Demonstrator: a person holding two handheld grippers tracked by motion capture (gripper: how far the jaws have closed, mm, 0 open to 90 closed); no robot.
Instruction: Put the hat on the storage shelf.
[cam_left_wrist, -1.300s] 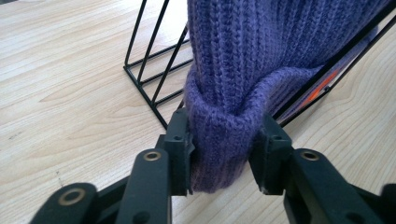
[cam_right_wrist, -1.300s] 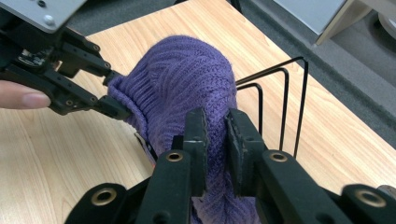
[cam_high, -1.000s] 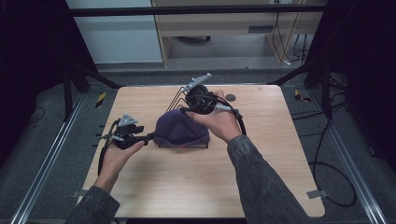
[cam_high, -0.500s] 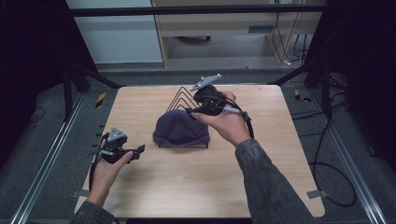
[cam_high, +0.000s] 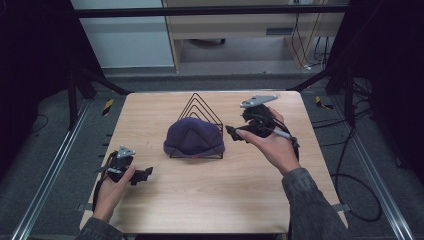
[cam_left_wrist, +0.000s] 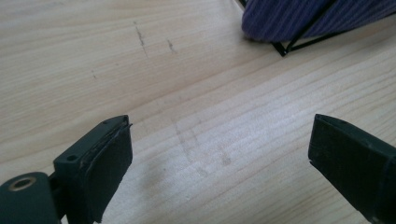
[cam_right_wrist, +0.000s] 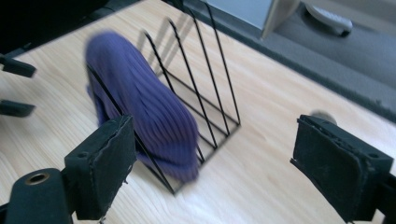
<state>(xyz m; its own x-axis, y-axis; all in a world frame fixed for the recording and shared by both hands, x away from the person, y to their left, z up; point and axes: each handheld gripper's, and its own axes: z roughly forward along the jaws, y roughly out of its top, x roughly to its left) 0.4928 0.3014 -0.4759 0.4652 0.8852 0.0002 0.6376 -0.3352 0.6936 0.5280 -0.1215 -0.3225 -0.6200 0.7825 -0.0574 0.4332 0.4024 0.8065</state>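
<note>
The purple knit beanie (cam_high: 194, 137) sat in the middle of the wooden table (cam_high: 210, 200), draped over the front wires of a black wire rack (cam_high: 201, 106) whose triangular loops rose behind it toward the far edge. In the high view its long axis ran left to right, brim along the near side and crown leaning back on the wires.

The right gripper (cam_high: 231, 132) hung just beside the beanie's right end, jaws spread wide and holding nothing, tips pointed left at the hat. In the right gripper view the beanie (cam_right_wrist: 140, 112), a little blurred, lay ahead and to the left between the two pads, with the rack (cam_right_wrist: 205, 88) running off behind it.

The left gripper (cam_high: 145, 173) rested low over the near left part of the table, well apart from the hat, jaws also wide and empty. In the left gripper view only a corner of the beanie (cam_left_wrist: 299, 18) and the rack's base wire showed at the far upper right, beyond bare wood.

Judged from this, the right hand (cam_high: 272, 142) was the nearer one: a short reach leftward would bring it onto the hat's right end, whereas the left hand (cam_high: 112, 187) would have to travel far and rightward to meet the brim.
</note>
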